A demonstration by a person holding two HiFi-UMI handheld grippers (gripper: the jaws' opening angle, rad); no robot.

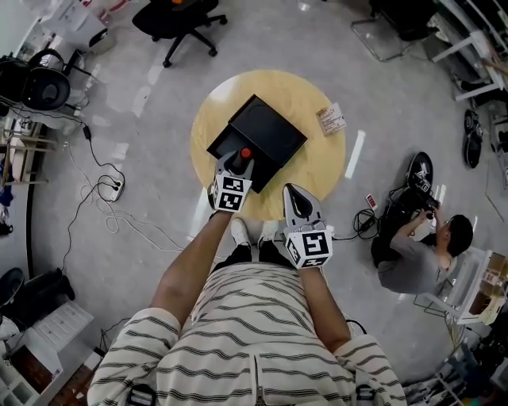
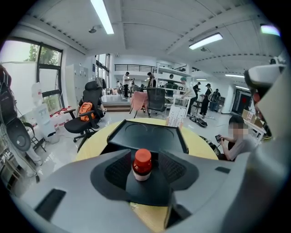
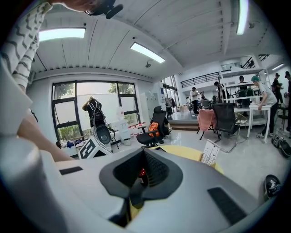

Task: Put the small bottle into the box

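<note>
The small bottle (image 1: 245, 153) with a red cap stands upright at the near corner of the black box (image 1: 266, 131), which lies on the round yellow table (image 1: 317, 162). My left gripper (image 1: 238, 158) is open around it. In the left gripper view the bottle (image 2: 142, 164) has a gap to the pad on each side, and the box (image 2: 150, 135) lies just beyond it. My right gripper (image 1: 293, 191) hangs over the table's near edge, to the right of the box, shut and empty. Through its jaws (image 3: 143, 157) a bit of the red cap (image 3: 142, 173) shows.
A white printed card (image 1: 332, 119) sits at the table's right side. A black office chair (image 1: 178, 20) stands beyond the table. A person (image 1: 417, 254) sits on the floor to the right. Cables and a power strip (image 1: 111, 189) lie on the floor to the left.
</note>
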